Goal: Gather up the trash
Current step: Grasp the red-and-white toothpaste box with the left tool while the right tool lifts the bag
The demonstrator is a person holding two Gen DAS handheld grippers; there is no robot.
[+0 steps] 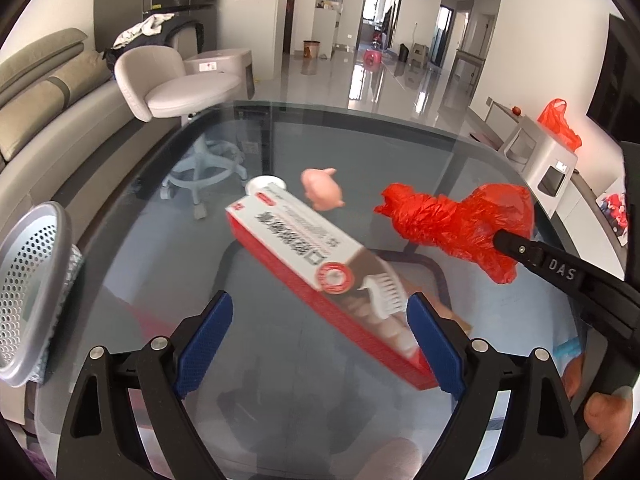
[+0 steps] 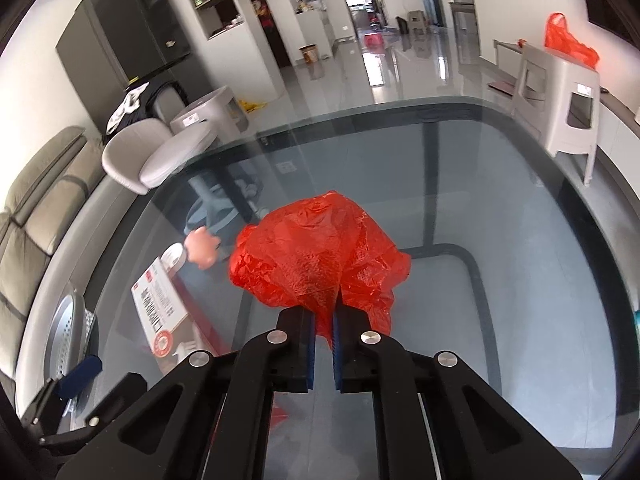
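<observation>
A crumpled red plastic bag (image 2: 320,256) is being pinched between the blue pads of the right hand-held gripper (image 2: 324,344), whose jaws are closing down to a narrow slit on a twisted tail of the plastic. The bag is bulging out ahead of the fingertips, over a glass-topped bench (image 2: 520,280); whether it is touching the glass cannot be told. In the left wrist view the same bag (image 1: 460,224) is sitting at the tip of the right hand-held gripper's black finger, to the right of everything else.

Just to the bag's left, a small pink pig toy (image 1: 322,190) is lying on the glass. Beside it, a long red-and-white box (image 1: 328,276) is stretching diagonally toward the left hand-held gripper (image 1: 320,344), with a white round lid-like object (image 1: 266,184) showing at its far end. The left hand-held gripper is holding its jaws wide apart with nothing between them, and the near end of the box is lying close in front of its right blue pad (image 1: 434,344).

At the bench's left edge, a silver perforated basket (image 1: 28,292) is standing. Beyond the glass, a pale swivel chair (image 1: 176,84) and a beige sofa (image 1: 44,96) are sitting to the left, and a grey plastic stool (image 2: 556,100) carrying another red bag (image 2: 568,42) is standing to the right.
</observation>
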